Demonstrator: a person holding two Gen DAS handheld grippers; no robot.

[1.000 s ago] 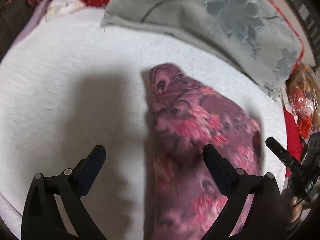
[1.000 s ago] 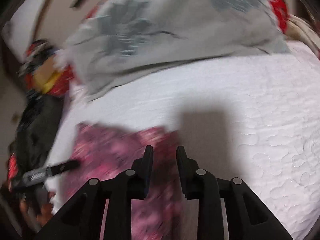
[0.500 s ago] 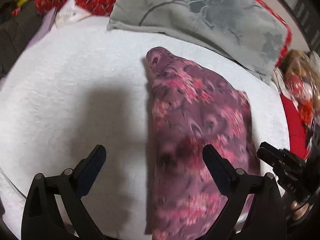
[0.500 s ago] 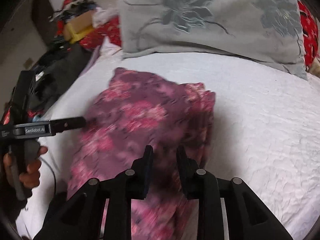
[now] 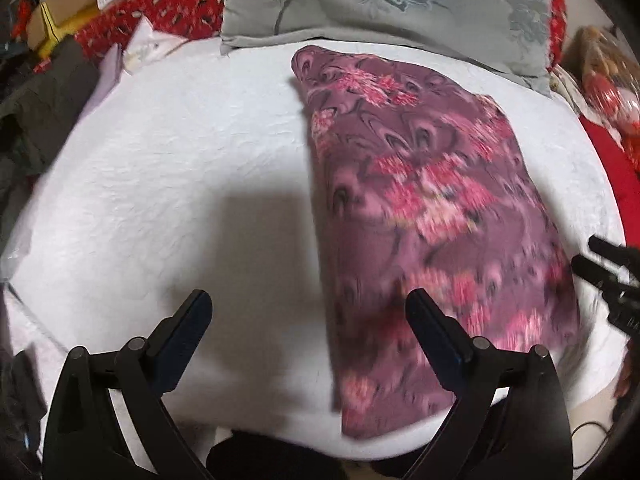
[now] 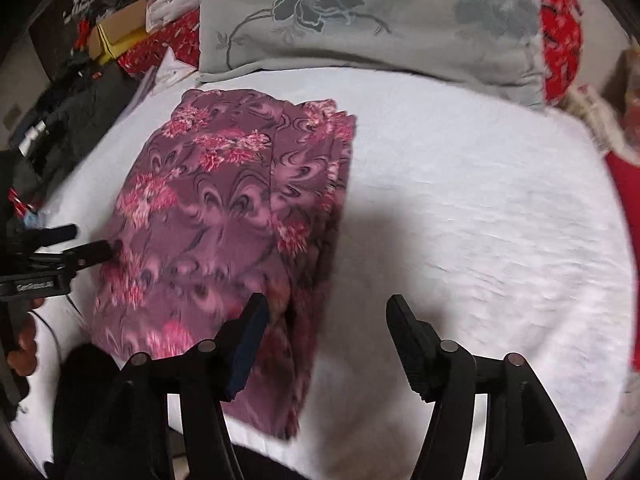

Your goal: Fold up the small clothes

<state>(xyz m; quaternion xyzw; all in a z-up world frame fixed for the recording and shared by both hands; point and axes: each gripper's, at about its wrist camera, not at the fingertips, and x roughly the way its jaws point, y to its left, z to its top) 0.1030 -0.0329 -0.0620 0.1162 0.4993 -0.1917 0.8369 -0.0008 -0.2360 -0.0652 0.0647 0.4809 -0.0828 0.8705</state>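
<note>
A purple garment with pink flowers (image 5: 432,216) lies folded in a long stack on the white bedspread (image 5: 180,184). It also shows in the right wrist view (image 6: 224,232), with its layered fold edges on the right side. My left gripper (image 5: 308,312) is open and empty, above the bedspread at the garment's left edge. My right gripper (image 6: 324,320) is open and empty, above the garment's near right edge. The left gripper shows at the left of the right wrist view (image 6: 80,244); the right gripper shows at the right edge of the left wrist view (image 5: 604,272).
A grey pillow with a flower print (image 5: 384,4) lies at the back, also in the right wrist view (image 6: 368,20). Red patterned fabric (image 5: 160,12), a cardboard box (image 6: 120,28) and dark clothes (image 5: 36,92) sit at the back left. Red items (image 5: 616,92) lie at right.
My right gripper has opened; it was shut half a second ago. Both grippers have drawn back and up, so more of the garment shows. The garment now lies flat on the bedspread.
</note>
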